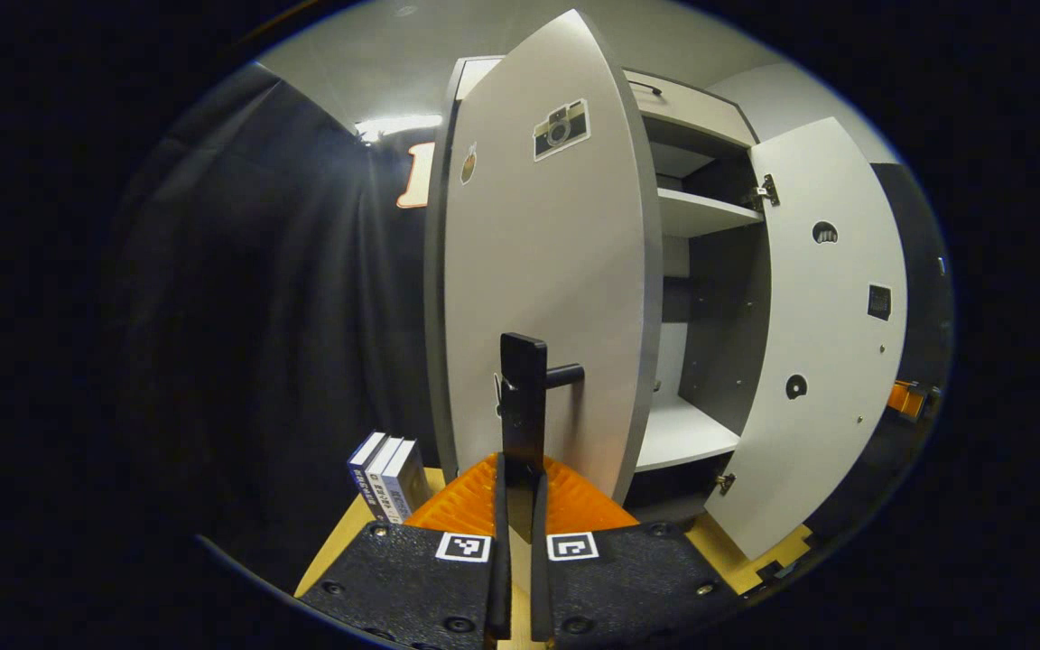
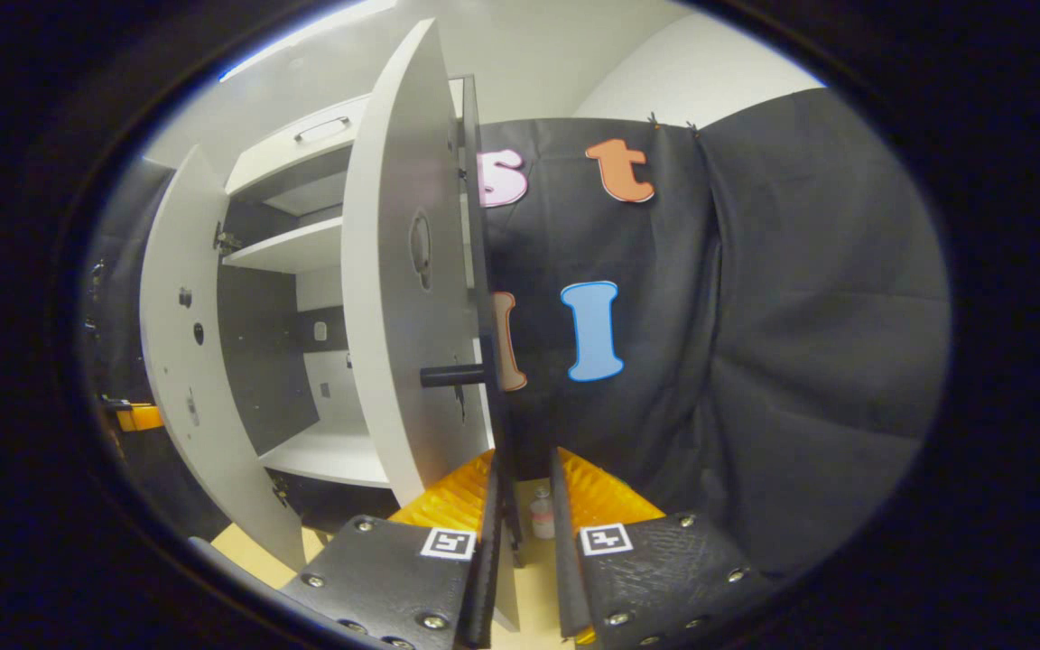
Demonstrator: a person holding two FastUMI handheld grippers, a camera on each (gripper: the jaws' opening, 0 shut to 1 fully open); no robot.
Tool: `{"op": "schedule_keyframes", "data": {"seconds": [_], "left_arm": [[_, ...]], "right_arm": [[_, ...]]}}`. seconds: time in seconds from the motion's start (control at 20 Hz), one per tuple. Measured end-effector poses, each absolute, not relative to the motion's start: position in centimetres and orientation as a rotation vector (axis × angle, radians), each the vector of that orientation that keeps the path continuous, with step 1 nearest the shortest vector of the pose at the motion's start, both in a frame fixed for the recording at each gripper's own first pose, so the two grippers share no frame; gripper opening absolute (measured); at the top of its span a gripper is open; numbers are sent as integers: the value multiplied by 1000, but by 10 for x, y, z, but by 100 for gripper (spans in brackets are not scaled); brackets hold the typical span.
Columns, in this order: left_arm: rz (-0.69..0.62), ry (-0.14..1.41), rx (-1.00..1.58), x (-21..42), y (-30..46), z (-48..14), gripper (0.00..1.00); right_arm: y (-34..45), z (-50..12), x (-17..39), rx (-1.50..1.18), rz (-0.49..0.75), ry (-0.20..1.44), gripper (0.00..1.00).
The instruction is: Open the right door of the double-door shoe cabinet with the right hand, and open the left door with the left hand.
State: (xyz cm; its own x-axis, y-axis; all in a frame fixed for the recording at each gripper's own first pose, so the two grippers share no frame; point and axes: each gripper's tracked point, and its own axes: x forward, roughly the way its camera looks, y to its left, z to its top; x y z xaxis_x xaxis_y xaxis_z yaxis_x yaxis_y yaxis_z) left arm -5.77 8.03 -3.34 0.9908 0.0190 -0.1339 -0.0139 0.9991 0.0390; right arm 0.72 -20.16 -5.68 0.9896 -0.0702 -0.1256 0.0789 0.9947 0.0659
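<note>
Left claw [image 1: 516, 506] sits lowest in the left gripper view, jaws nearly together and clamped on the black bar handle [image 1: 524, 397] of the left door [image 1: 543, 271]; both fingers press the handle's upright plate. That door is swung wide open, its outer face toward the camera, with a camera sticker [image 1: 561, 129] near the top and a small round sticker [image 1: 468, 164] further left. Beyond it the shoe cabinet [image 1: 691, 117] stands open: upper shelf [image 1: 705, 212], lower shelf [image 1: 682, 433], dark inner walls. Right door [image 1: 822, 343] is also open, inner face visible with hinges [image 1: 766, 191]. Three books [image 1: 386, 474] stand upright on the wooden counter [image 1: 339, 551] just left of the left door's foot. In the right gripper view the right claw [image 2: 527, 506] is around the right door's black handle [image 2: 470, 372], fingers close together either side of it, though whether both actually press it cannot be told. Right door [image 2: 403, 289] is seen nearly edge-on, open; the left door [image 2: 186, 361] stands open beyond, cabinet shelves [image 2: 290, 248] between them. A small bottle [image 2: 542, 516] stands on the counter between the fingers.
</note>
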Motion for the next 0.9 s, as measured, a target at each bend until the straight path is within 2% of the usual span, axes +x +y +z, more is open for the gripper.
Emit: {"op": "schedule_keyframes", "data": {"seconds": [0.2,0.35,0.45,0.5,0.55,0.6,0.75,0.9], "left_arm": [[124,138,67,-66,114,-33,0],[150,140,48,-69,128,-32,0],[148,135,31,-69,134,-31,3],[149,132,29,-70,137,-32,2],[155,132,32,-71,142,-32,2],[166,131,36,-71,148,-32,0],[187,126,12,-71,162,-32,3],[181,118,-16,-72,166,-32,0]], "right_arm": [[-202,-57,8,77,-71,123,28],[-202,-58,7,77,-73,123,28],[-202,-57,6,74,-74,124,24],[-202,-57,7,73,-74,125,28],[-203,-57,7,75,-73,128,25],[-202,-58,6,79,-72,129,28],[-204,-64,3,99,-75,145,28],[-204,-69,-3,99,-87,162,28]]}}
